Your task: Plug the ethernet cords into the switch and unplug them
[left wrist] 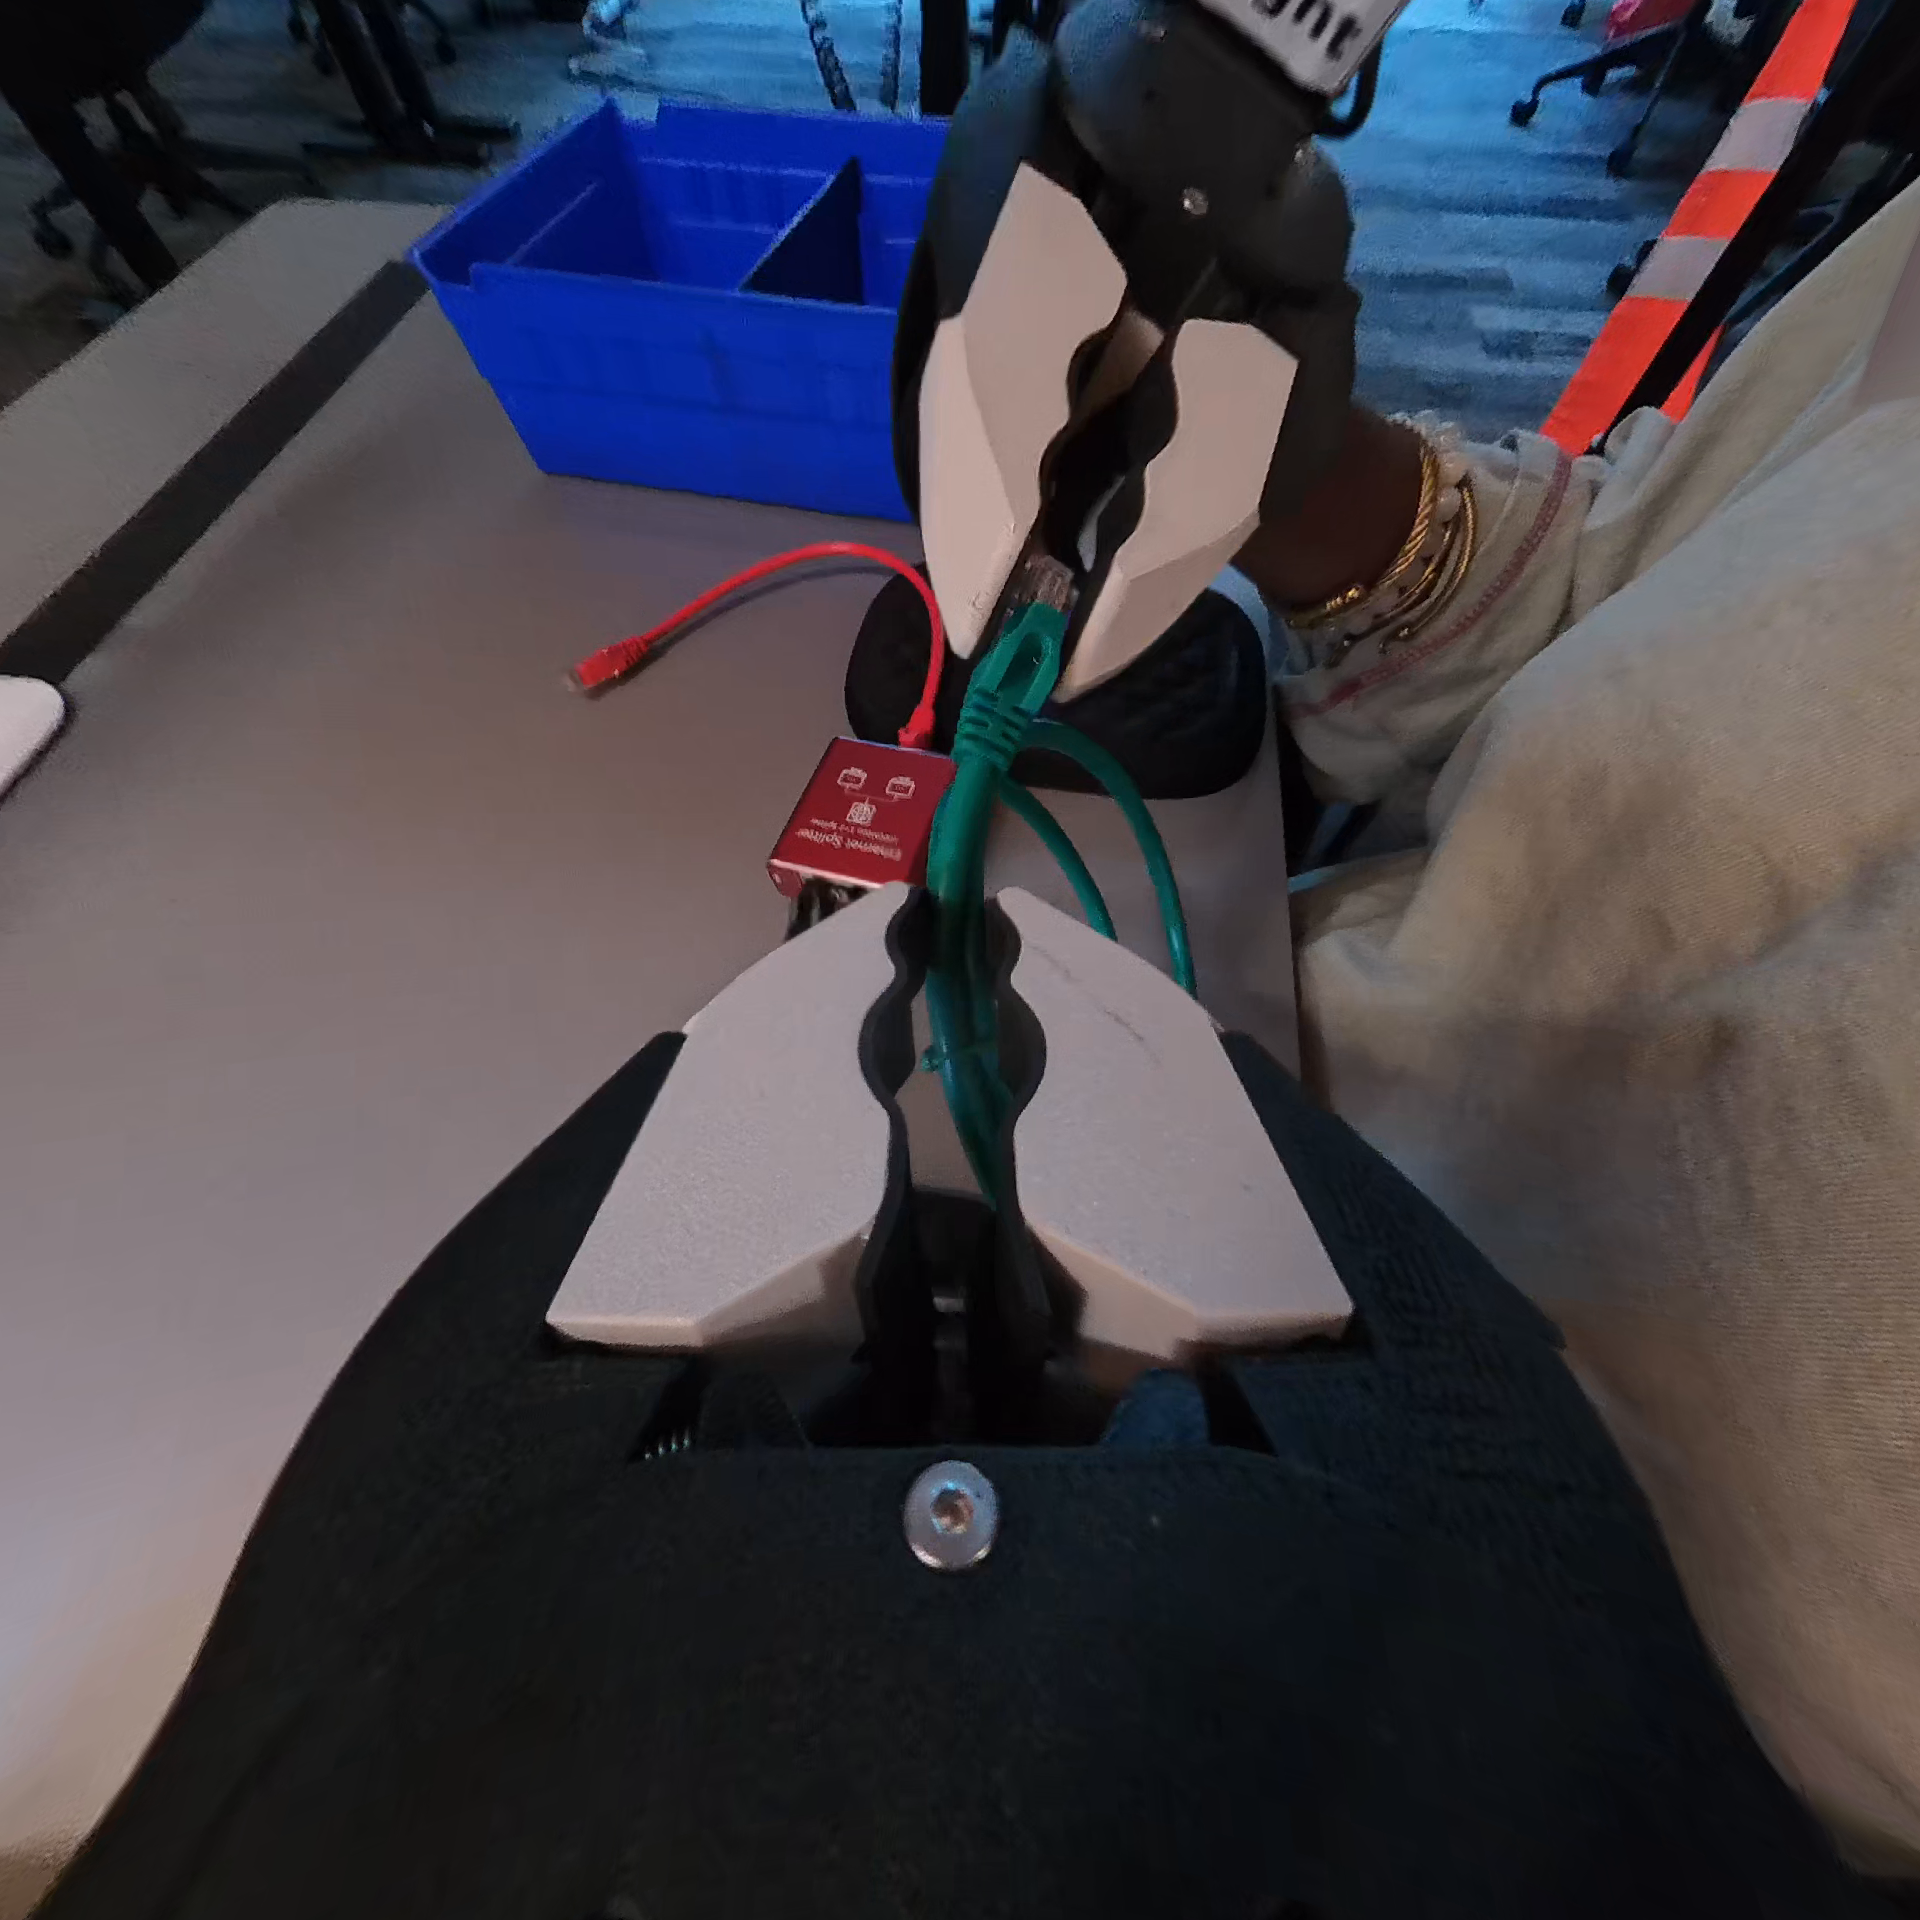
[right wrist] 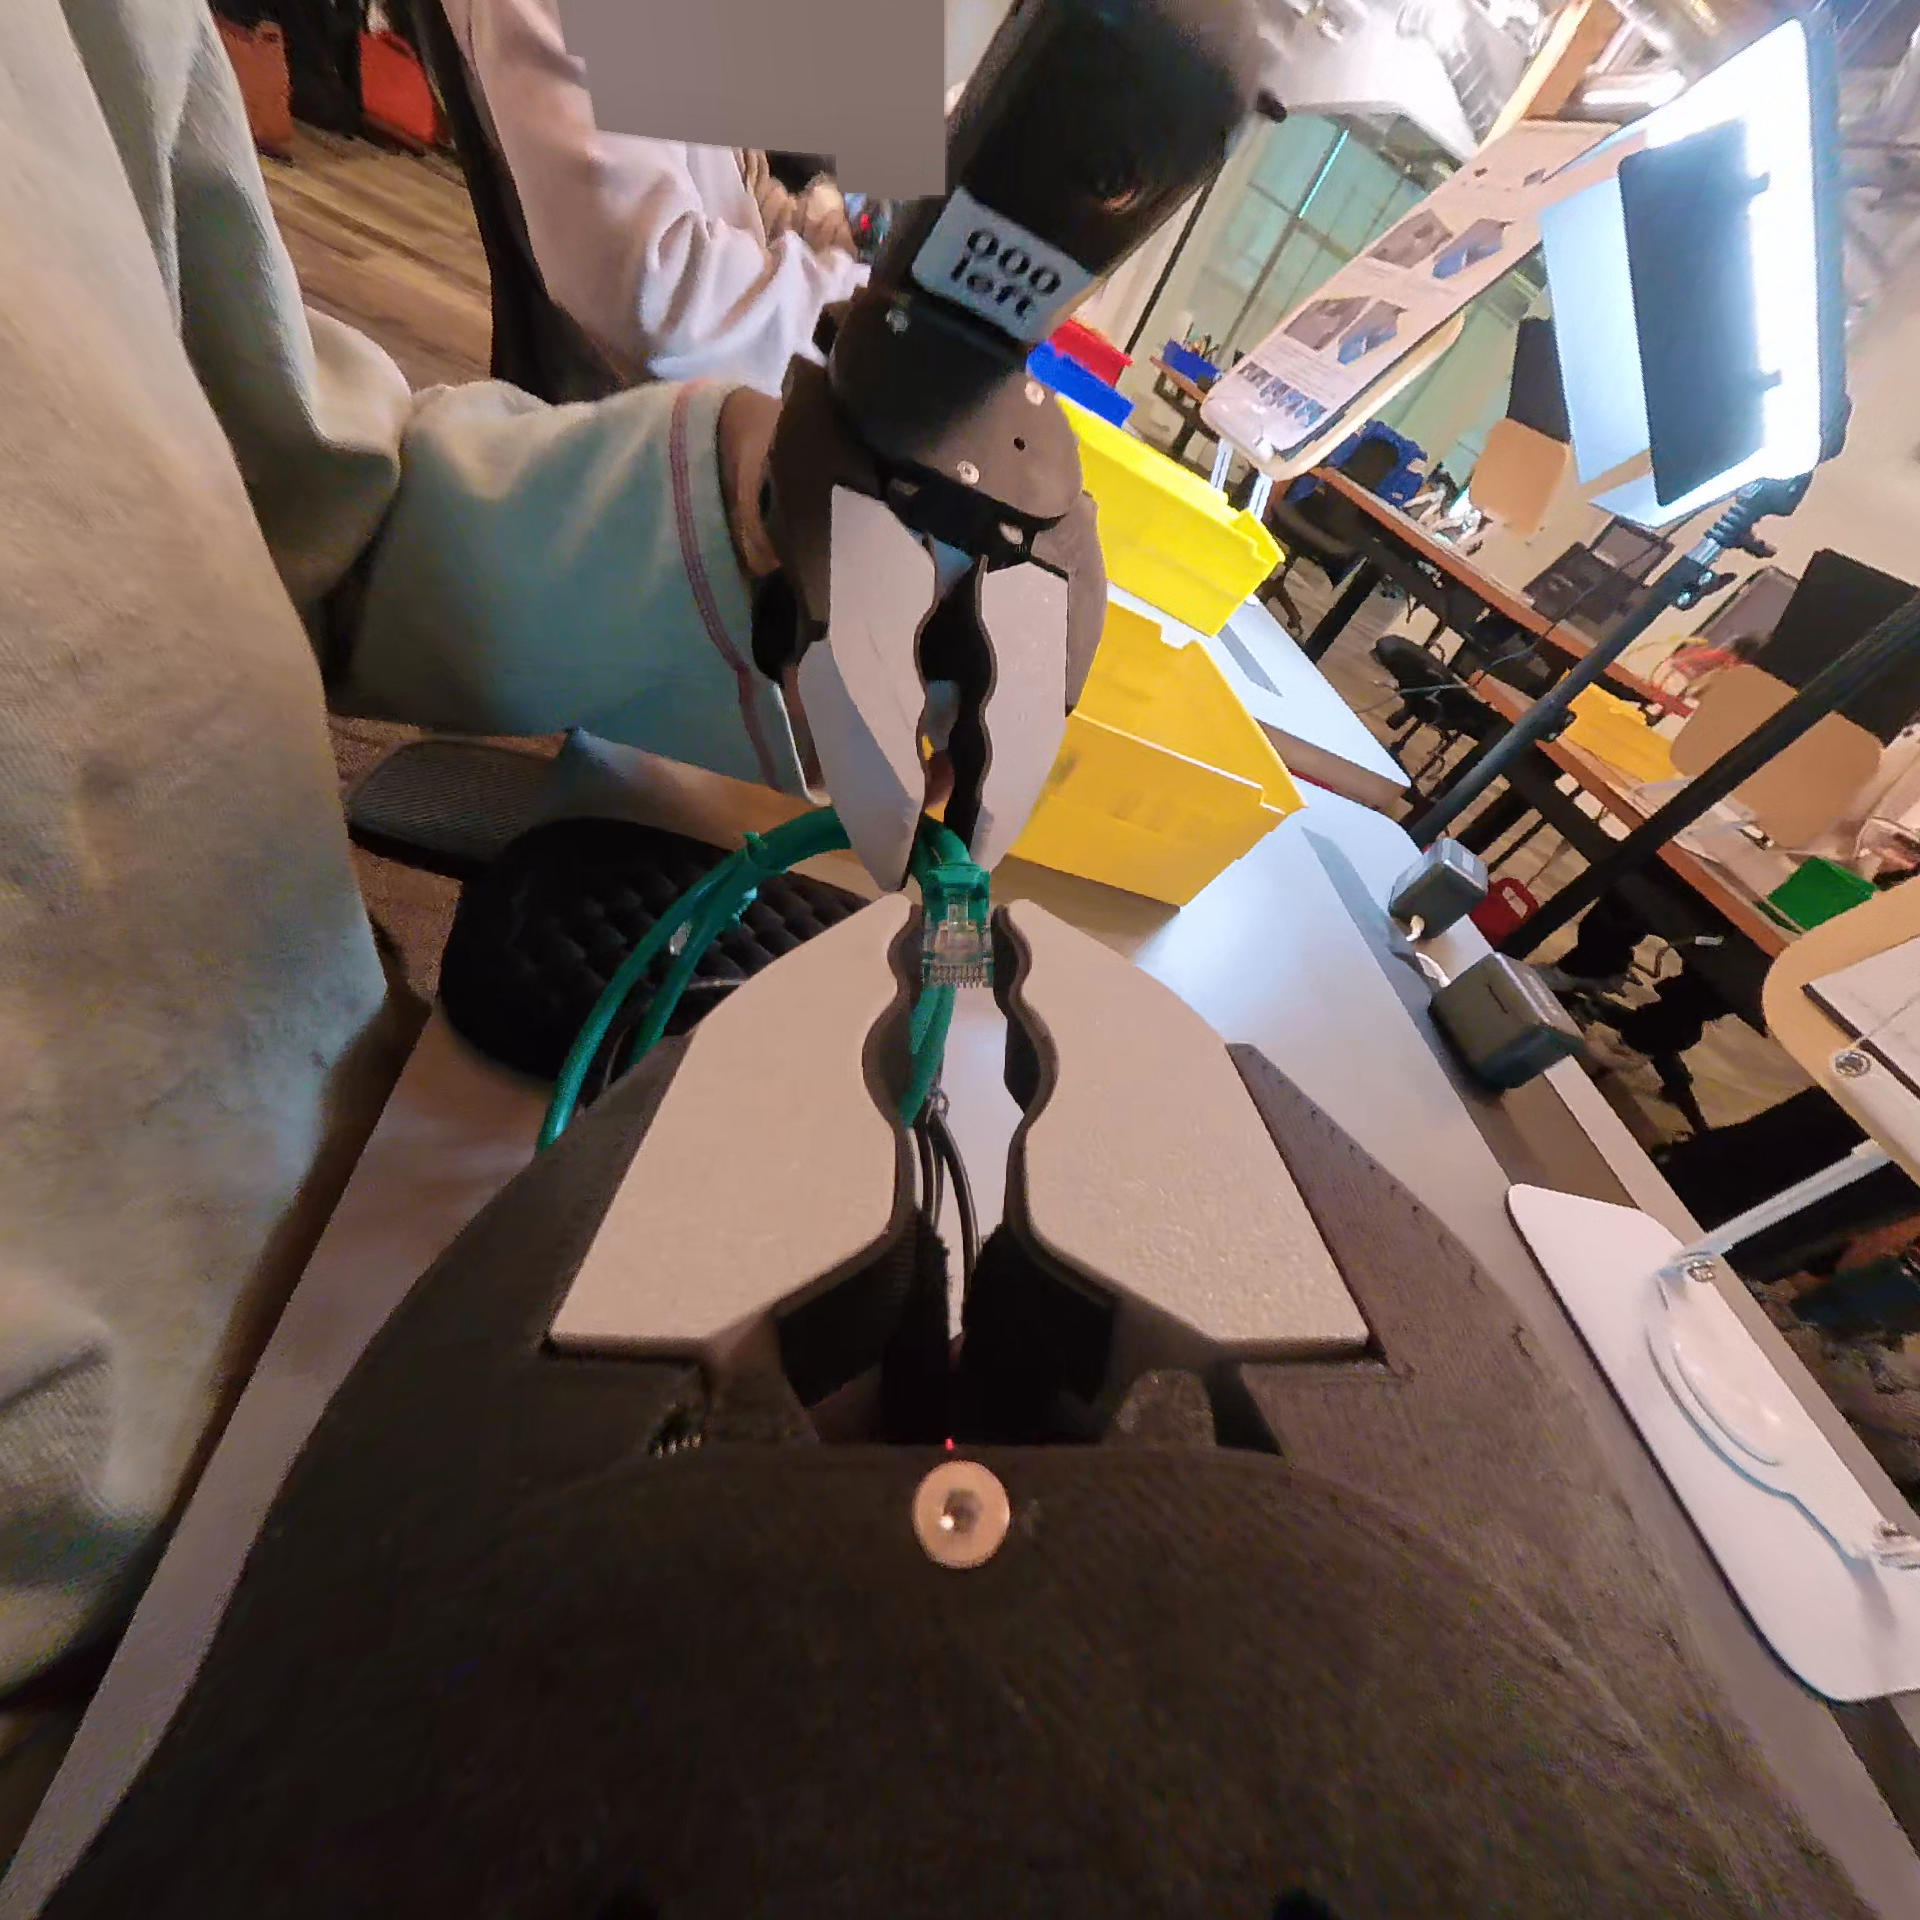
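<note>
So the green ethernet cord (left wrist: 971, 821) is up off the table, strung between both claws. The right gripper (left wrist: 1023, 623) is clenched on the clear plug (right wrist: 956, 940) end, pinching right at the connector and boot; the left gripper (left wrist: 951, 914) is clamped on the cable a little way down from the boot, with the rest looping off to the right.

The little red splitter box (left wrist: 857, 821) standing in for the switch sits on the table just past the left claw's tips. A red cord (left wrist: 769, 592) is already plugged into its far side, its loose end lying out to the left. Farther back there's a blue bin (left wrist: 665, 312).

Handling-wise I'd guess the cord is light and floppy, with springy coils that'll twist the plug around. Grab it at the boot, not the thin clear latch tab, which looks snappable. The box looks light too, so it'll probably slide when pushed.
</note>
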The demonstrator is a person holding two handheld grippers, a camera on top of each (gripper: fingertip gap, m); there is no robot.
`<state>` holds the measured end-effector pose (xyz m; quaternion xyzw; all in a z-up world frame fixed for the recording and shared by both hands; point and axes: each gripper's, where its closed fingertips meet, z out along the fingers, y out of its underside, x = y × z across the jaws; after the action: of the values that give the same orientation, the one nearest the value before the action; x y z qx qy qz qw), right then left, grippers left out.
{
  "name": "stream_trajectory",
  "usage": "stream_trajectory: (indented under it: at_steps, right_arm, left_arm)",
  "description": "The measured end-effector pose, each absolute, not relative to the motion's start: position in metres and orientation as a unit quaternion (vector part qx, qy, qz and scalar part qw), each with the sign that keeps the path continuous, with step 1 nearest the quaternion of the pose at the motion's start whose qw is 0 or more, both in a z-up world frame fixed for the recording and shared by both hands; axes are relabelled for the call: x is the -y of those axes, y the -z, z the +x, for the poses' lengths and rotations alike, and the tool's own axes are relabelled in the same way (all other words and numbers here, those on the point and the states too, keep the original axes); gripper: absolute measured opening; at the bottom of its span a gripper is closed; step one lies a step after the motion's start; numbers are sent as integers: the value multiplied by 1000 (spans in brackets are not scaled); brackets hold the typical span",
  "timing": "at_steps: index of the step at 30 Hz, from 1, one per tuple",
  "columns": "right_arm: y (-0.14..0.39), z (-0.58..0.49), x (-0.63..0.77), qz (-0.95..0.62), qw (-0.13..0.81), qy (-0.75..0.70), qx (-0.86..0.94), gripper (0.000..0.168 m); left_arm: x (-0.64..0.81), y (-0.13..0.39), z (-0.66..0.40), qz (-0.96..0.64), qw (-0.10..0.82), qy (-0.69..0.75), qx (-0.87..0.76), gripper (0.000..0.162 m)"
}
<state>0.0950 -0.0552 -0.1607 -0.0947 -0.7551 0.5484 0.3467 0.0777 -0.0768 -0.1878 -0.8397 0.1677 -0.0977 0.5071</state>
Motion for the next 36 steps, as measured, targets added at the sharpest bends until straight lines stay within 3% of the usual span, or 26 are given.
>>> stream_trajectory:
  at_steps: [4, 9, 14, 19, 22, 30, 34, 35, 36]
  right_arm:
    - [158, 97, 53, -121, 295, -616, 720, 12]
    - [159, 99, 60, -140, 237, -685, 674, 12]
    - [156, 102, 59, -142, 208, -734, 631, 12]
    - [156, 106, 62, -127, 202, -747, 620, 12]
    - [156, 106, 64, -125, 202, -749, 618, 12]
    - [156, 108, 65, -114, 211, -749, 618, 12]
    - [172, 108, 69, -120, 211, -704, 667, 12]
    - [177, 107, 65, -130, 213, -684, 685, 14]
    - [184, 103, 56, -154, 222, -660, 701, 32]
  left_arm:
    - [68, 159, 68, -769, 617, 25, -163, 41]
    - [63, 167, 93, -750, 627, 44, -208, 39]
    - [64, 163, 98, -724, 660, 78, -185, 15]
    - [64, 172, 103, -729, 654, 97, -178, 21]
    - [63, 176, 106, -729, 653, 100, -180, 11]
    - [65, 174, 108, -727, 655, 121, -164, 10]
    - [72, 186, 106, -781, 592, 102, -168, 10]
    - [77, 187, 103, -793, 577, 80, -176, 10]
    - [83, 187, 100, -805, 561, 68, -180, 10]
